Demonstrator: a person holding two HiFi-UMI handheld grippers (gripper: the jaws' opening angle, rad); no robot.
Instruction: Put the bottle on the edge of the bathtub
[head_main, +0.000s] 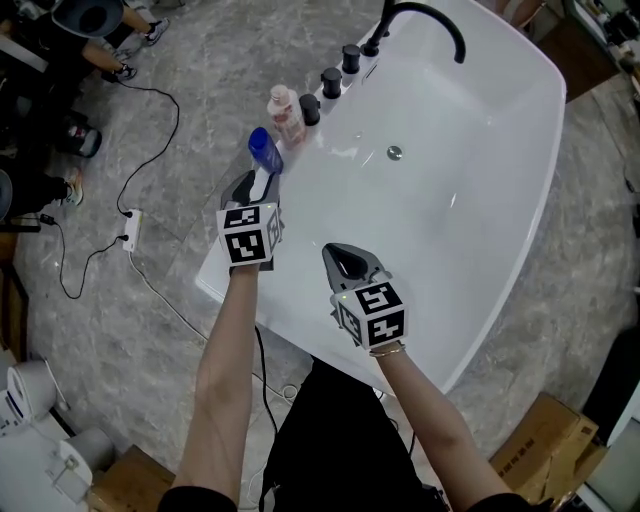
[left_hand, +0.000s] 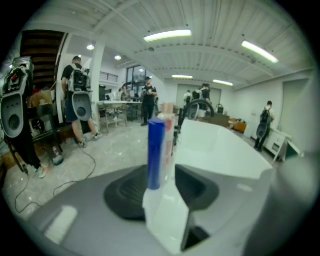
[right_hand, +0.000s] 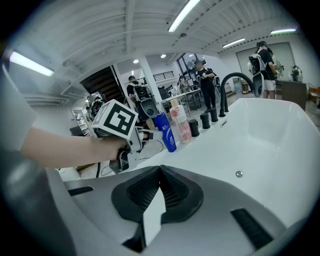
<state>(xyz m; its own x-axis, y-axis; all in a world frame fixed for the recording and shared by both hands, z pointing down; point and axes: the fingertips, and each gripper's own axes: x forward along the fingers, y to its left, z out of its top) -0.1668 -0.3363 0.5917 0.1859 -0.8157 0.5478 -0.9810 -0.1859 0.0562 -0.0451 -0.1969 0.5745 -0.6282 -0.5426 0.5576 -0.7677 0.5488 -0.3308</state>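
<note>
1. A tall blue plastic bottle (head_main: 266, 152) stands upright on the flat left rim of a white oval bathtub (head_main: 470, 200), seen from the head view.
2. The left gripper (head_main: 255, 186) sits just at the bottle's 6 o'clock. Its jaws are apart, with the bottle in the gap at their tips, and the pads do not visibly press on it.
3. A clear bottle with pink contents (head_main: 285, 113) stands at the blue bottle's 1 o'clock, close beside it.
4. Three black round knobs (head_main: 331, 82) and a curved black faucet (head_main: 430, 20) follow along the rim.
5. The right gripper (head_main: 340, 255), at the left one's 4 o'clock, hangs over the basin, jaws together and empty.
</note>
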